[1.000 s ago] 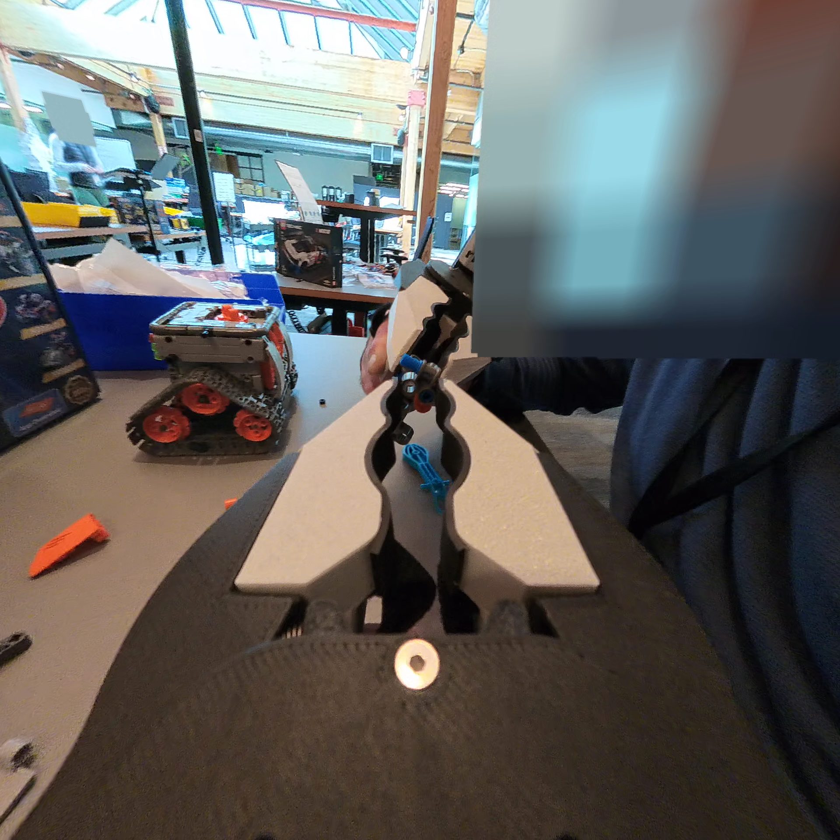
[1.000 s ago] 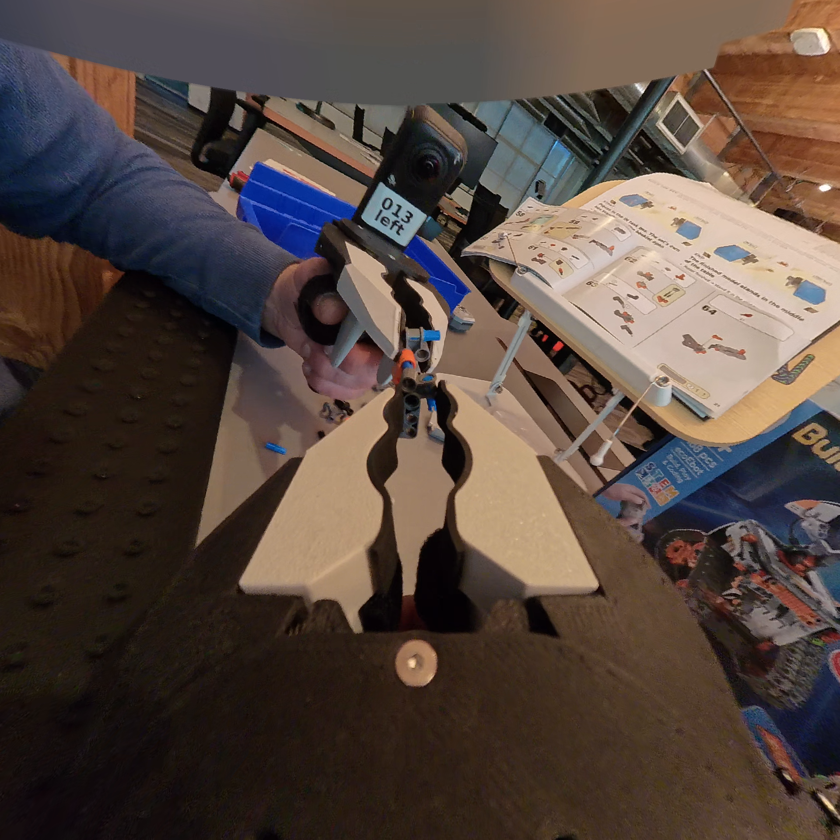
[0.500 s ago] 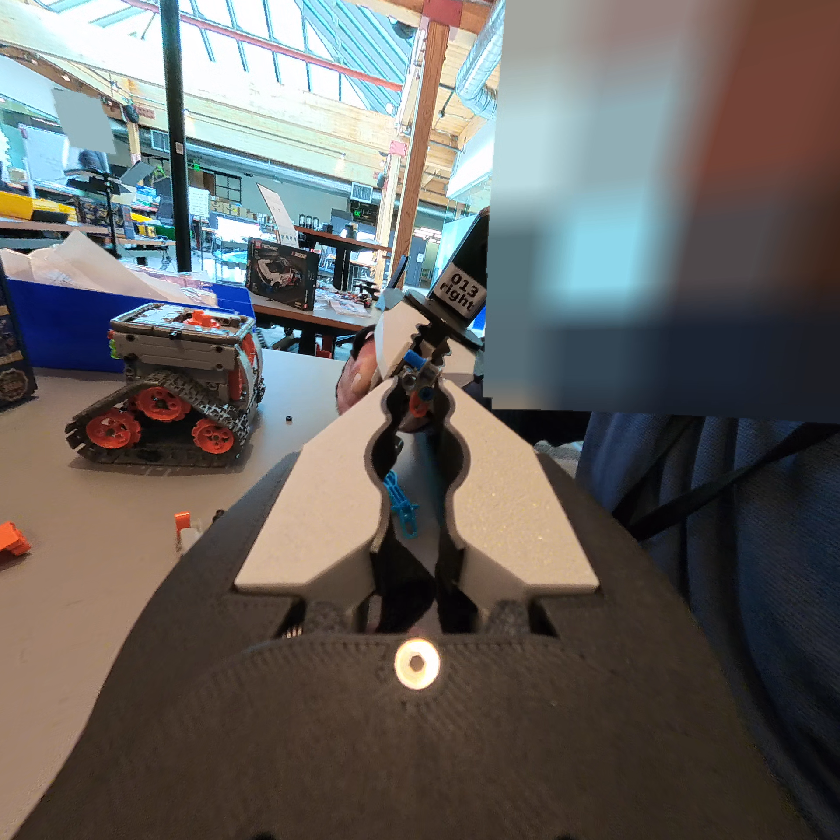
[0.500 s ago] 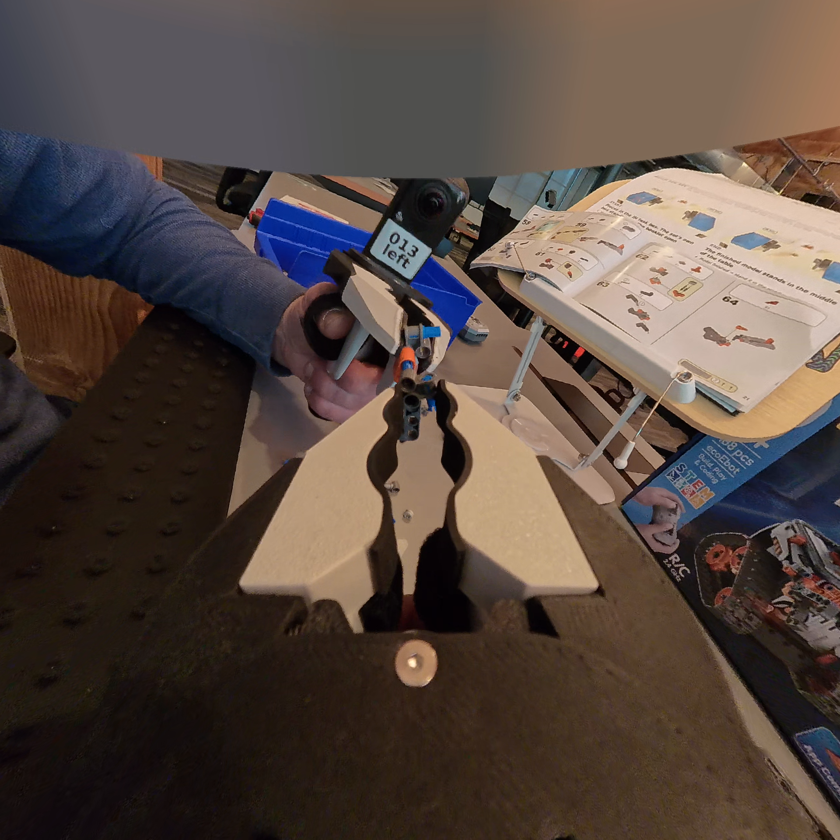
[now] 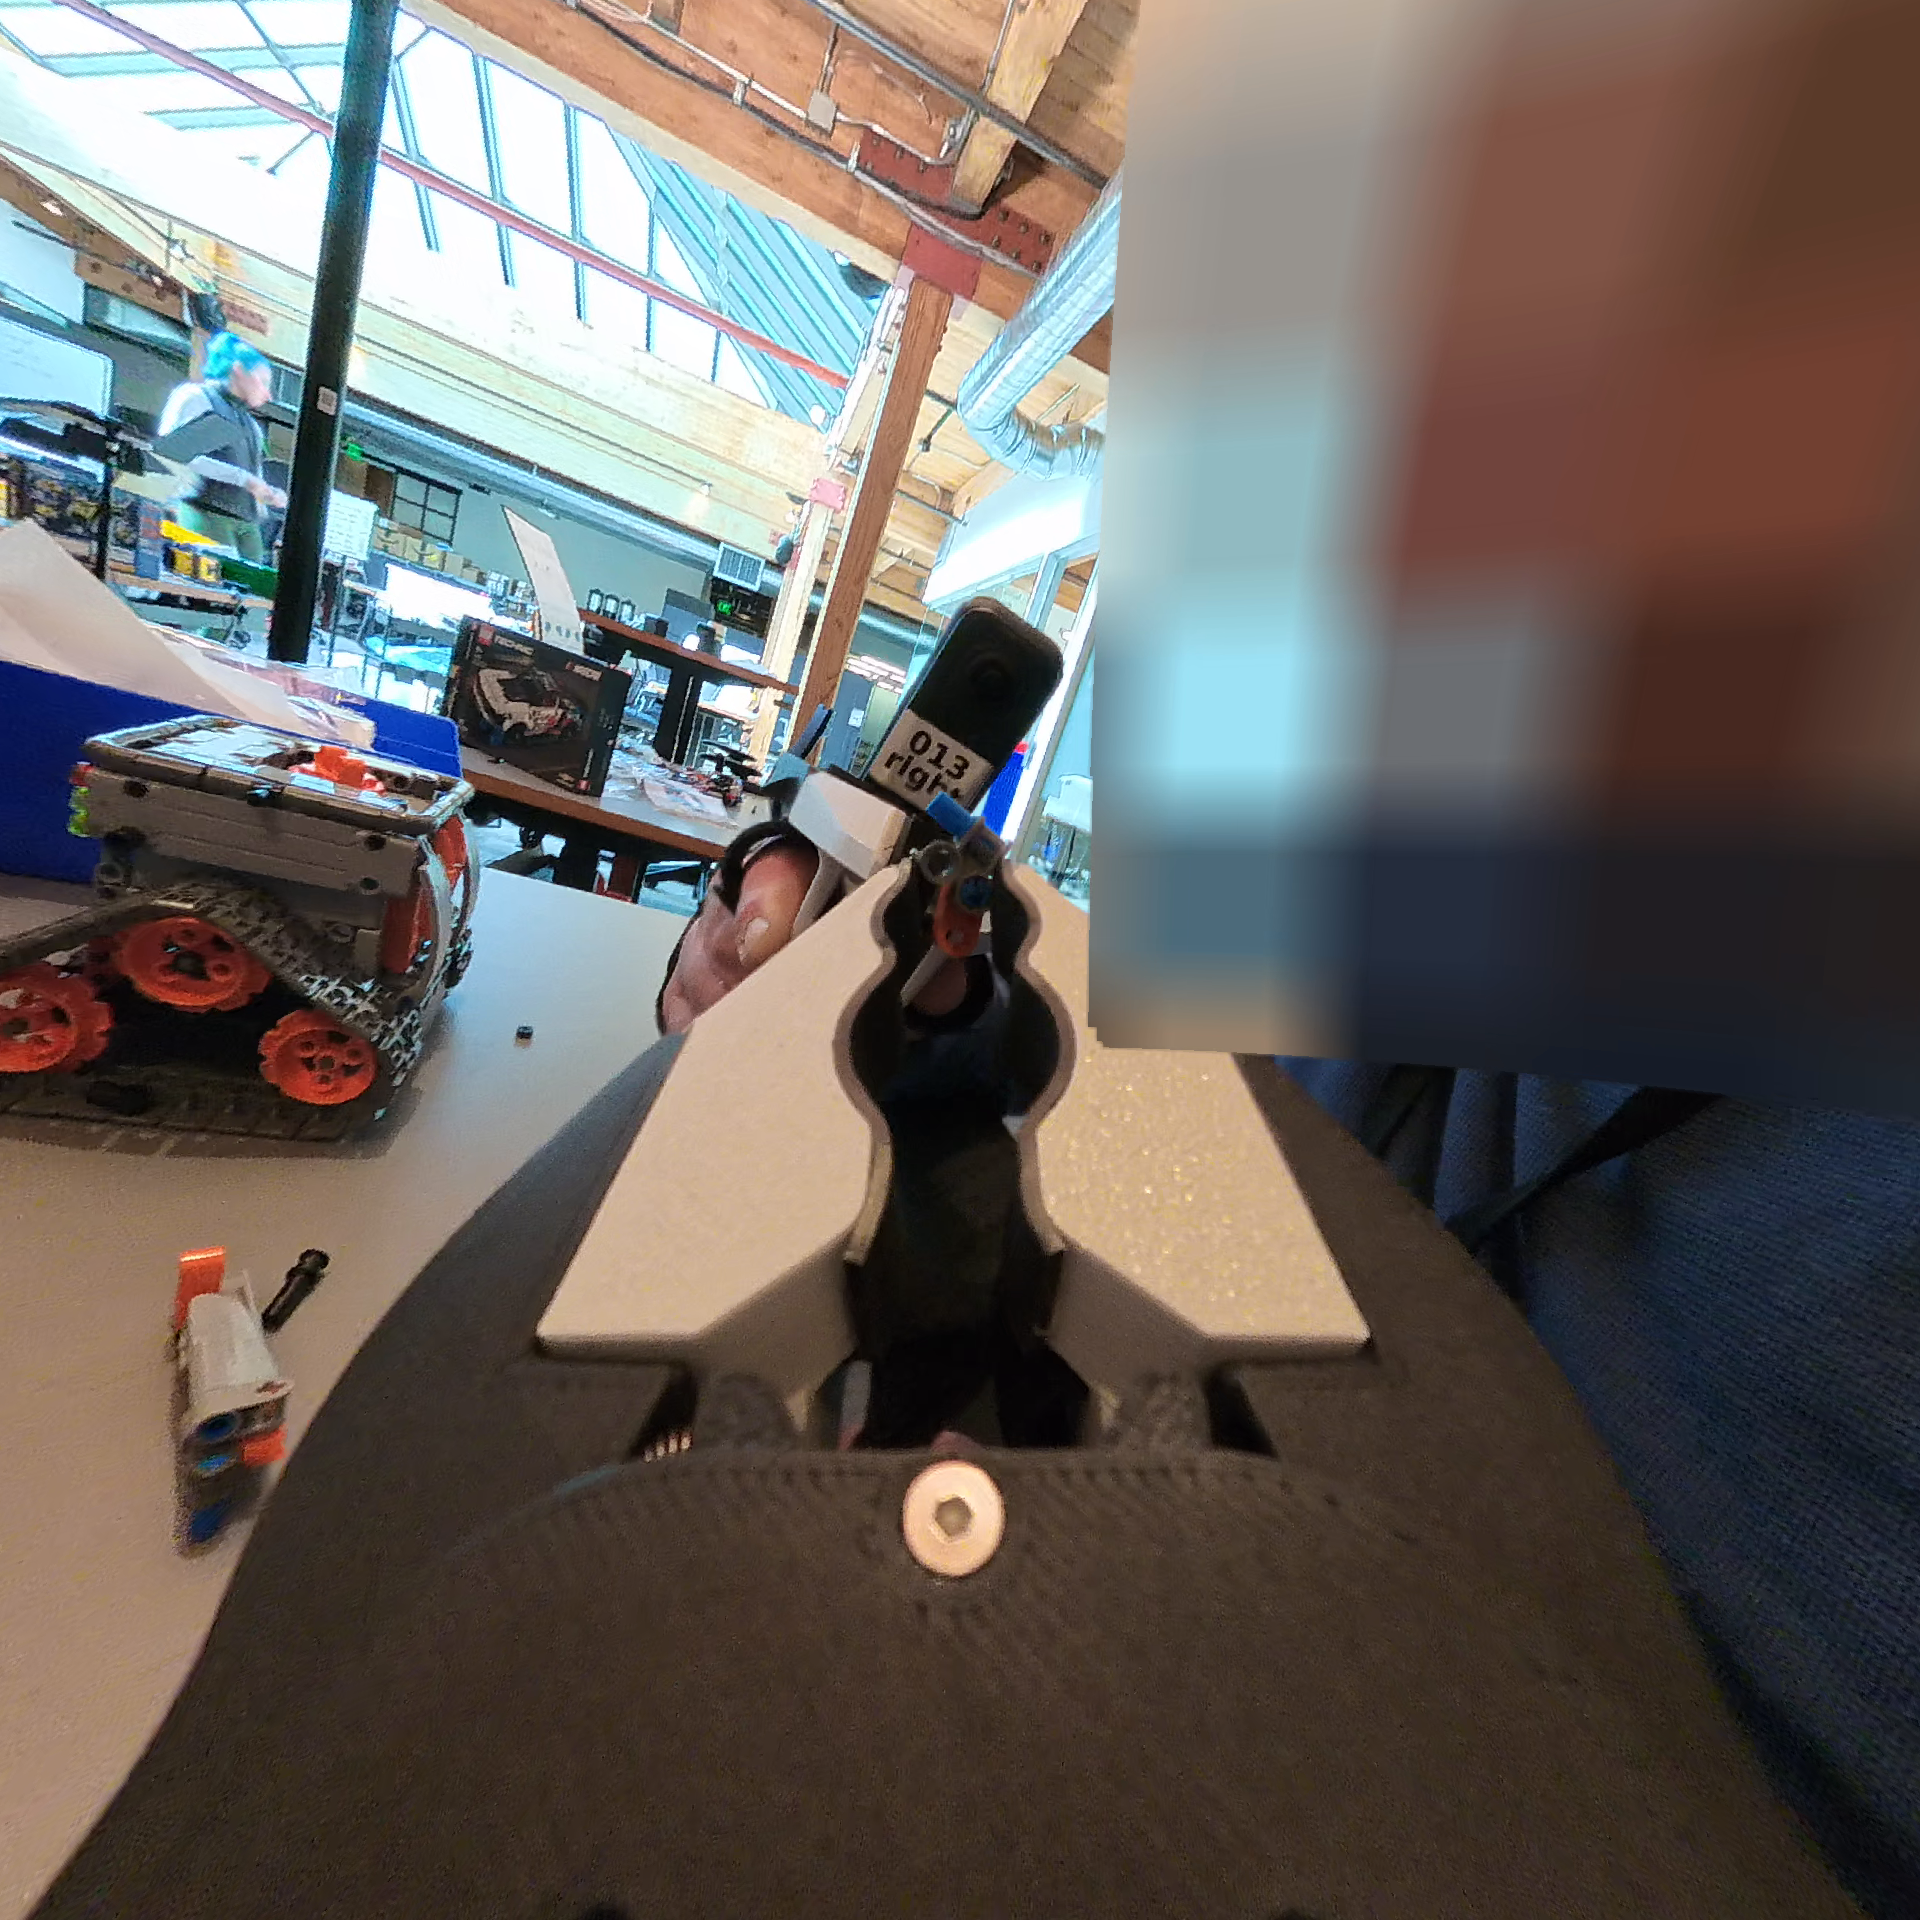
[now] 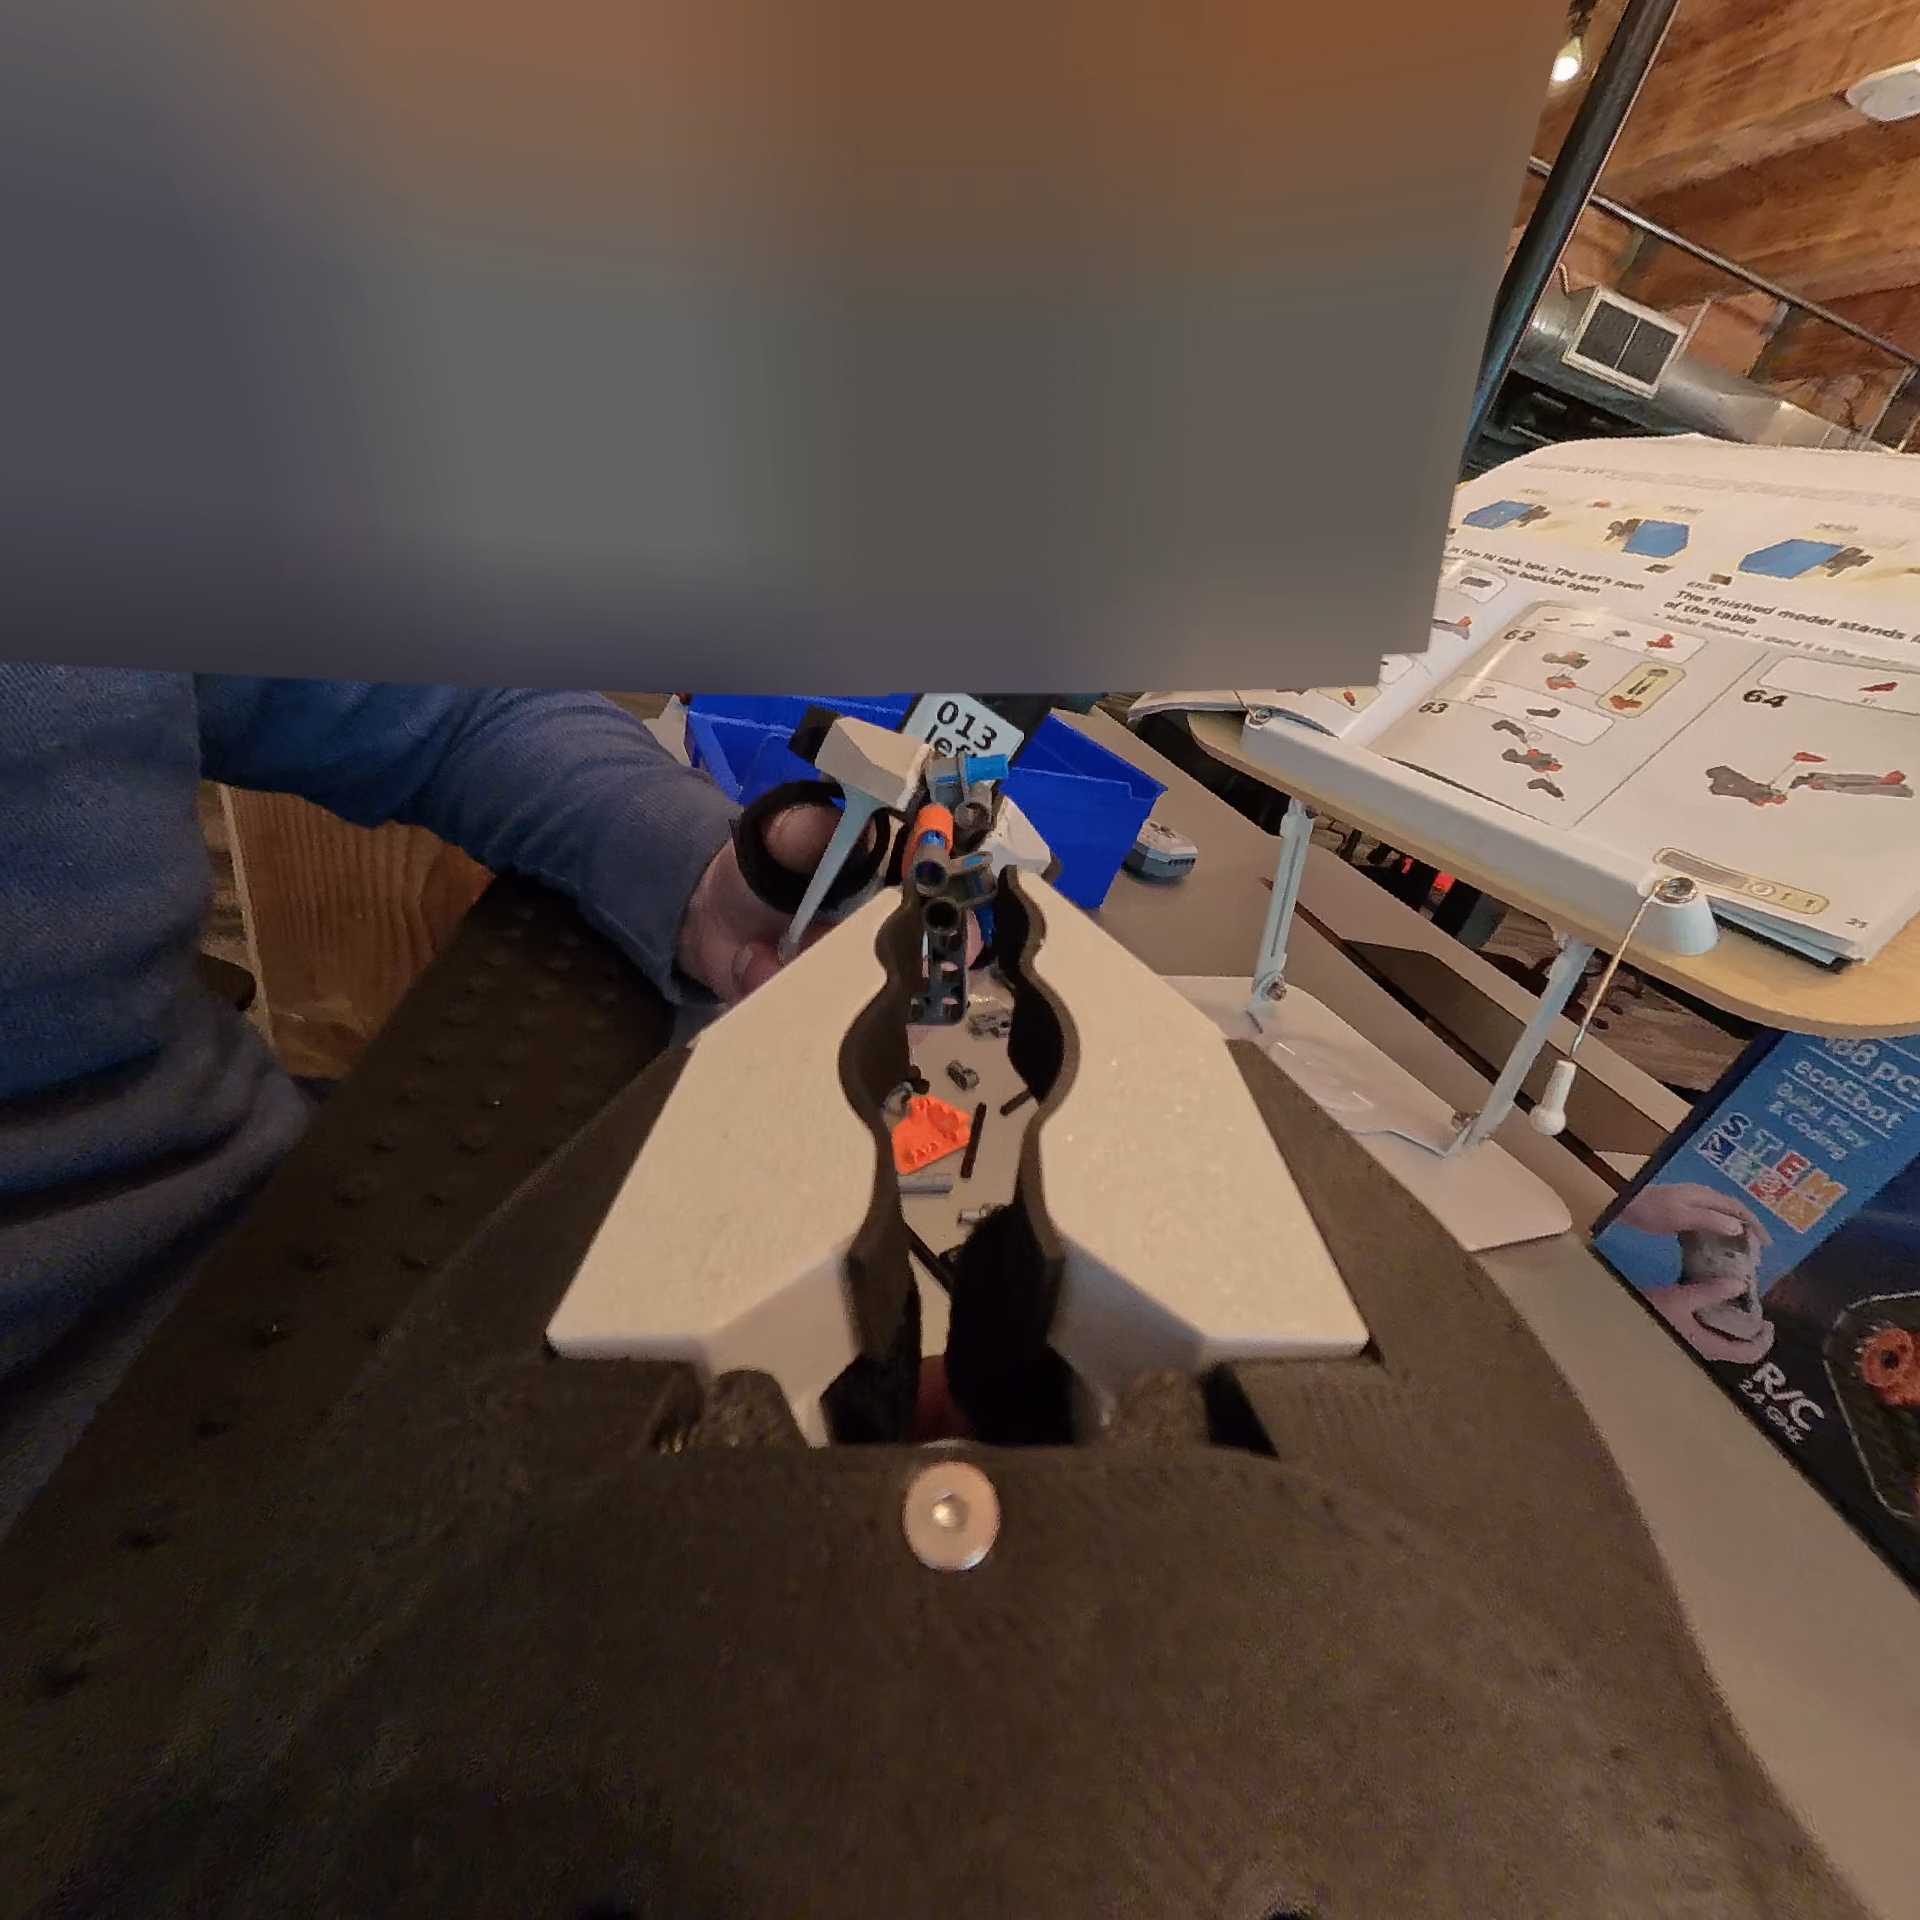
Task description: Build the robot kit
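Meeting tip to tip above the table, both claws share one small assembly of grey, blue and orange building pieces. Nearest in the right wrist view, the right claw is drawn narrow, its tips pinching the lower end of a dark grey holed beam whose long axis runs up and away along the fingers. Straight ahead, the left claw clamps the upper end with the orange and blue pins, so the piece bridges the two, neither hand clearly nearer. Below, seen through the gap, loose pins and an orange wedge lie on the table. From the left wrist view, a small white and orange sub-assembly lies at near left, and a tracked model with orange wheels stands farther off. Right of the claws, an open instruction booklet rests on a stand, with a blue bin behind.
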### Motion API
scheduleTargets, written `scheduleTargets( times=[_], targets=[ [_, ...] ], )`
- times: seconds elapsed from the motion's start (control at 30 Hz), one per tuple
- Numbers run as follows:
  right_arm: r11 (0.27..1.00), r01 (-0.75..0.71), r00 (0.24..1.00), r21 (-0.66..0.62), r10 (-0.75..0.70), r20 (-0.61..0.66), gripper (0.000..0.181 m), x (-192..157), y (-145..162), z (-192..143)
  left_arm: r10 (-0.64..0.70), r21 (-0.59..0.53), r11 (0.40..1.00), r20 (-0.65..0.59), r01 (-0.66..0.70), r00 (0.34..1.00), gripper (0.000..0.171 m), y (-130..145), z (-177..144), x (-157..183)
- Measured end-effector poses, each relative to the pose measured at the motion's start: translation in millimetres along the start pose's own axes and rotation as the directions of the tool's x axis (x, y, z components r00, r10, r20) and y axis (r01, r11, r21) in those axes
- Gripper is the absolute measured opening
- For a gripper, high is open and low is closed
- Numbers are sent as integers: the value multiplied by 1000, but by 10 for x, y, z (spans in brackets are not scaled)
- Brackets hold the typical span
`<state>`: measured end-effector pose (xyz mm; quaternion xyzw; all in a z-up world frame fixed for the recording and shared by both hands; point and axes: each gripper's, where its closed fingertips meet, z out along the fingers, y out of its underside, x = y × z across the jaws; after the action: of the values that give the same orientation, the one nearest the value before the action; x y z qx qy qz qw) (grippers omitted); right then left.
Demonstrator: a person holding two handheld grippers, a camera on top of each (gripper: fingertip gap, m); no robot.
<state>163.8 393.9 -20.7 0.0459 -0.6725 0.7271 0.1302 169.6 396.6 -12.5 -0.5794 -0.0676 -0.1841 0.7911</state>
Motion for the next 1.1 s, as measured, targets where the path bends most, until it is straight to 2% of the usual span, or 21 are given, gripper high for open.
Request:
scheduleTargets(
  times=[0.33,0.47,0.73,1.0,1.1],
  targets=[
    [991,-98,995,90,96,23,11,16,-116,-3,-88,93,991,-53,92,995,11,-94,48,42],
    [992,-99,995,78,97,20,11,29,-92,-1,-84,92,992,-37,87,996,11,-91,45,2],
    [997,-72,997,11,73,-24,12,86,5,-21,77,-35,997,109,-73,991,11,-14,27,-109],
    [999,-28,998,-34,26,-66,12,137,56,-35,241,-140,967,223,-214,945,11,12,-35,-190],
    [998,-8,997,-57,4,-76,12,143,82,-30,264,-167,959,236,-228,935,7,28,-35,-192]
  ],
)
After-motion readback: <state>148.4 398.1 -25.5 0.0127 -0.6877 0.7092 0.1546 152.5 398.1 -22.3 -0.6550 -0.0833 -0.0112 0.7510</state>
